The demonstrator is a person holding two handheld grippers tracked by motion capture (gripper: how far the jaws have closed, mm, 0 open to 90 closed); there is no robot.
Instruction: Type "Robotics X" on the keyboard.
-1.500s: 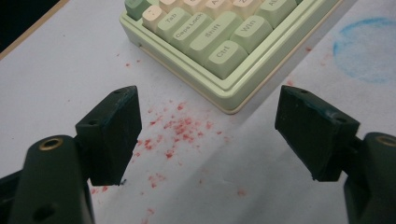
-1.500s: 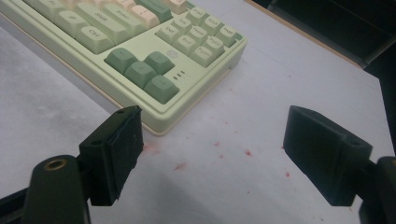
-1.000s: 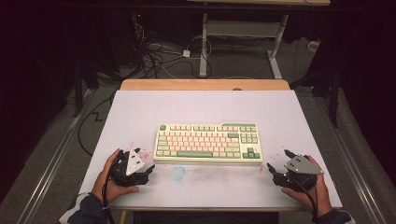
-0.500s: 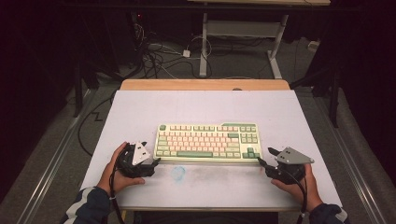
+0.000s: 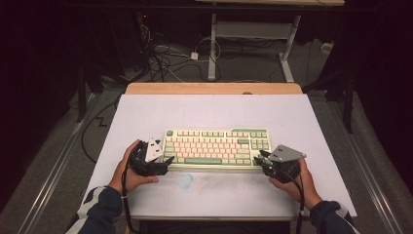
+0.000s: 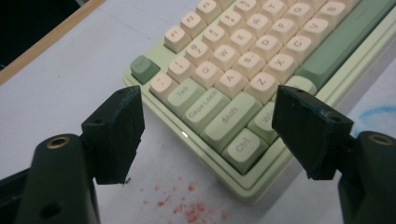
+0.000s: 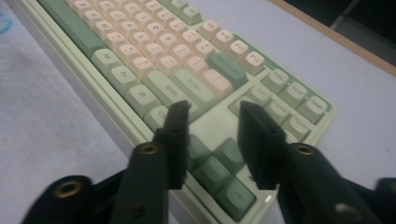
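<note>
A pale green keyboard [image 5: 216, 146] with cream and green keys lies in the middle of the white table [image 5: 214, 112]. My left gripper [image 5: 164, 162] is at its left end. In the left gripper view the left gripper [image 6: 212, 100] stands open and wide, having just closed a touch; the Ctrl corner of the keyboard [image 6: 243, 147] lies between and beyond the jaws, untouched. My right gripper [image 5: 261, 159] is at the keyboard's front right corner. In the right gripper view the right gripper [image 7: 215, 112] has just been closing; a narrow gap hovers over the arrow keys [image 7: 219, 163], gripping nothing.
A faint blue smudge [image 5: 186, 180] marks the table in front of the keyboard, and red specks [image 6: 187, 210] lie by its left corner. A wooden strip [image 5: 214, 88] edges the table's far side. Cables [image 5: 165, 58] and a desk frame [image 5: 253, 29] are on the floor beyond.
Both hands have moved inward from the table's front corners to the keyboard's two ends. The right gripper's jaws have narrowed from wide to a small gap.
</note>
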